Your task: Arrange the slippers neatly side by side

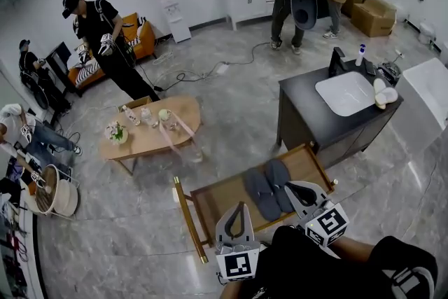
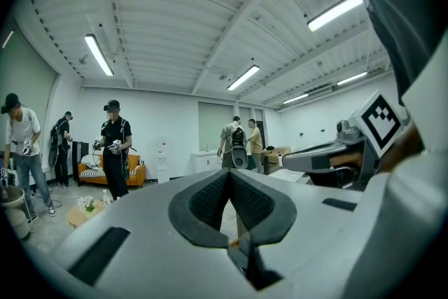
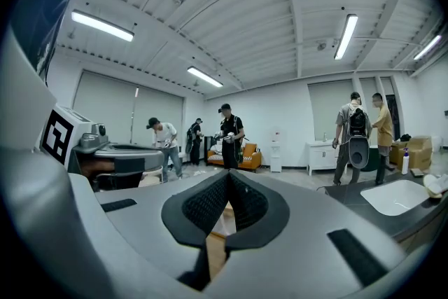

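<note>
Two dark grey slippers lie side by side on a low wooden bench (image 1: 217,201): the left slipper (image 1: 260,194) and the right slipper (image 1: 279,179), touching along their length. My left gripper (image 1: 240,208) is raised near the bench's front edge, shut, holding nothing. My right gripper (image 1: 299,191) hovers just right of the slippers, shut and empty as well. In the left gripper view the left gripper (image 2: 229,173) points level across the room; the right gripper (image 3: 227,176) in its own view does the same.
A dark cabinet (image 1: 329,119) with a white sink stands right behind the bench. An oval wooden coffee table (image 1: 150,129) with bottles and flowers sits to the left. Several people stand around the room; cables run across the grey floor.
</note>
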Motion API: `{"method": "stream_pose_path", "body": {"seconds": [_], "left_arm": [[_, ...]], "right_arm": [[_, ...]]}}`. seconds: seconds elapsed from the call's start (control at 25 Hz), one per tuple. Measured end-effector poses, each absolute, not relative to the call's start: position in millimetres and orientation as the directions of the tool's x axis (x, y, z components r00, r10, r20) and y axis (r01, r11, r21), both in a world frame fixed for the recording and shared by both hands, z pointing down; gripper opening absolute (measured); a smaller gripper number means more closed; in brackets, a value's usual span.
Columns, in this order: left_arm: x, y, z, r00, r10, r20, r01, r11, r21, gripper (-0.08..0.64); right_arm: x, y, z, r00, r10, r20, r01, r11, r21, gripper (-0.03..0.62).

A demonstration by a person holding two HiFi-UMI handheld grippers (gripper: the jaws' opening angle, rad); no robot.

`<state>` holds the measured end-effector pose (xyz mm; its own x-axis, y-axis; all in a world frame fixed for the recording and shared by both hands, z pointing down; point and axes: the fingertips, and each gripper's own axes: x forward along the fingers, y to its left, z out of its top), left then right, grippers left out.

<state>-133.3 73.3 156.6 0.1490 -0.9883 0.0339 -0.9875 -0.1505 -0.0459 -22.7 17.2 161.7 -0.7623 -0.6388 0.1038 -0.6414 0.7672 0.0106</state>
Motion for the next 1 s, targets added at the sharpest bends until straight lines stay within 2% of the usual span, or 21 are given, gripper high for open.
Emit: {"method": "stream_pose_path", "body": {"seconds": [1.0], "left_arm": [[-135.4,71.0,164.6,0.143,-0.989,0.038,-0.989,-0.145,-0.043,0.002]], "right_arm": [[-24.6,24.8,171.6,-0.766,-0.632,0.118,-0.634,0.773,0.029,-0.003]]}}
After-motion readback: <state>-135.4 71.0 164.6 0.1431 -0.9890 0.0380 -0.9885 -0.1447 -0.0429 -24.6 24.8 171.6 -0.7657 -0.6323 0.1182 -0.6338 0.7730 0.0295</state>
